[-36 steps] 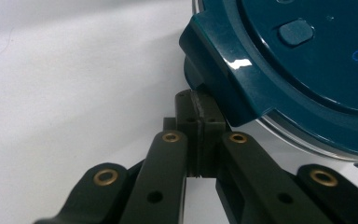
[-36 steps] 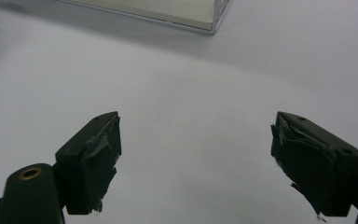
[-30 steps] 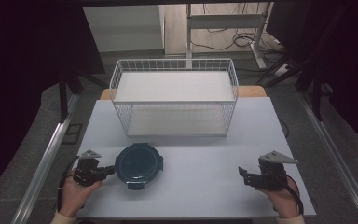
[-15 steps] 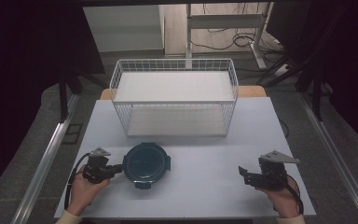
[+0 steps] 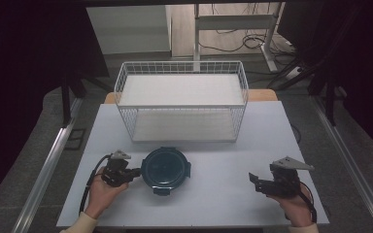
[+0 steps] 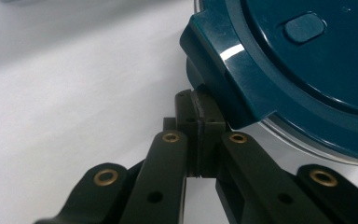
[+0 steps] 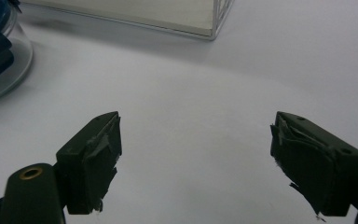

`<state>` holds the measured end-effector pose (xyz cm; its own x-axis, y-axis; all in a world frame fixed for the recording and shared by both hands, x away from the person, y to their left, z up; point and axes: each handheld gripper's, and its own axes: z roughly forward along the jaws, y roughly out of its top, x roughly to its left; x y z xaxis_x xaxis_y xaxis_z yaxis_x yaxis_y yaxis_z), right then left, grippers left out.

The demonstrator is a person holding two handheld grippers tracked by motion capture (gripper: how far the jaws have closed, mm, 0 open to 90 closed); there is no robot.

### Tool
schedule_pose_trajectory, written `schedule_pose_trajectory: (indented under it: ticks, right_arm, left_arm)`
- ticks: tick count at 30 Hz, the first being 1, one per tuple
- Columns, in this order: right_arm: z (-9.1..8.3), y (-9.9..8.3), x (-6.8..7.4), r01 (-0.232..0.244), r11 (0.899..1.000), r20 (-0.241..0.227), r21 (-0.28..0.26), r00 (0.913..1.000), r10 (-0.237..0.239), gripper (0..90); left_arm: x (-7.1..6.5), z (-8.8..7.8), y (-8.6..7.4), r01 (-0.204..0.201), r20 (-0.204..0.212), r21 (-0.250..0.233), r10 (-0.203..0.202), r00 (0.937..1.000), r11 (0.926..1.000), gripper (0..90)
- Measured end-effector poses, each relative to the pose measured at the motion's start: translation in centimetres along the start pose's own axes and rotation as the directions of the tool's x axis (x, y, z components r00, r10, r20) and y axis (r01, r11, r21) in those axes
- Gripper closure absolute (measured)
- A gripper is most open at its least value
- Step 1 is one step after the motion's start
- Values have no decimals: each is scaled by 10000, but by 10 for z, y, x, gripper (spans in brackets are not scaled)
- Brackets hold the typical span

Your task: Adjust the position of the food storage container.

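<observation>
White table carries a wire basket at the back and a round teal-lidded container in front of it. Left claw, closed and empty, presses against the container's rim; right claw waits wide open, empty, well apart. Container likely still needs moving toward the basket.

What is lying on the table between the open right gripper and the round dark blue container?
Nothing: in the high view, bare table separates the right gripper from the container.

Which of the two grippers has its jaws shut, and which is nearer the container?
The left gripper: jaws shut, tips against the teal-lidded container. The right gripper is open, well apart.
</observation>
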<state>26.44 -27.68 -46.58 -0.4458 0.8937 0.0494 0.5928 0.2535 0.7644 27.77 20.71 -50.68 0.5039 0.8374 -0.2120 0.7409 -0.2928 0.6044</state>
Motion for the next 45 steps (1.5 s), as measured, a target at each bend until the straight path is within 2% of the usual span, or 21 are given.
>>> schedule_pose_trajectory:
  ticks: [5, 10, 16, 18, 19, 22, 29, 35, 39, 41, 44, 45]
  right_arm:
    - [0, 0, 0, -31, 10000, 2, -14, 10000, 31, 161]
    - [-1, 0, -1, -33, 10000, 14, -27, 10000, 33, 161]
    - [-1, 0, 0, -35, 10000, 10, -7, 10000, 35, 161]
    - [-1, 0, 0, -122, 9999, -134, -41, 9998, 122, 161]
    - [-1, 1, 0, -208, 9997, -284, -105, 9994, 205, 161]
    - [-2, 1, 0, -223, 9997, -313, -130, 9993, 219, 161]
    - [-2, 0, -1, -215, 9997, -286, -119, 9994, 211, 161]
    - [-2, 0, -1, -226, 9997, -258, -123, 9994, 223, 161]
    - [-2, 1, 0, -179, 9997, -262, -149, 9995, 175, 161]
    - [-3, 1, 1, -181, 9997, -272, -193, 9995, 175, 161]
    - [-5, 2, 3, -79, 9994, -363, -326, 9993, 68, 161]
    - [-6, 2, 4, -47, 9993, -403, -371, 9992, 32, 161]
  left_arm:
    - [-5, 3, 5, -13, 70, -86, 13, 10000, 10000, 900]
    - [-13, 10, 9, -217, 112, 86, 216, 9997, 9997, 900]
    - [-19, 15, 13, -282, 193, 126, 280, 9994, 9995, 900]
    - [-20, 16, 14, -297, 220, 135, 294, 9993, 9995, 900]
    - [-23, 18, 16, -434, 275, 197, 429, 9987, 9989, 900]
    - [-29, 21, 19, -537, 308, 235, 530, 9981, 9983, 900]
    - [-34, 24, 22, -574, 595, 304, 556, 9967, 9979, 900]
    - [-39, 25, 21, -726, 662, 295, 705, 9953, 9969, 900]
    - [-35, 26, 22, -828, 830, 133, 814, 9932, 9965, 900]
    - [-29, 20, 22, -688, 958, -265, 711, 9929, 9973, 900]
    - [-21, 4, 20, -480, 764, -952, 554, 9955, 9943, 900]
    - [-19, -1, 18, -332, 661, -1183, 413, 9970, 9924, 859]
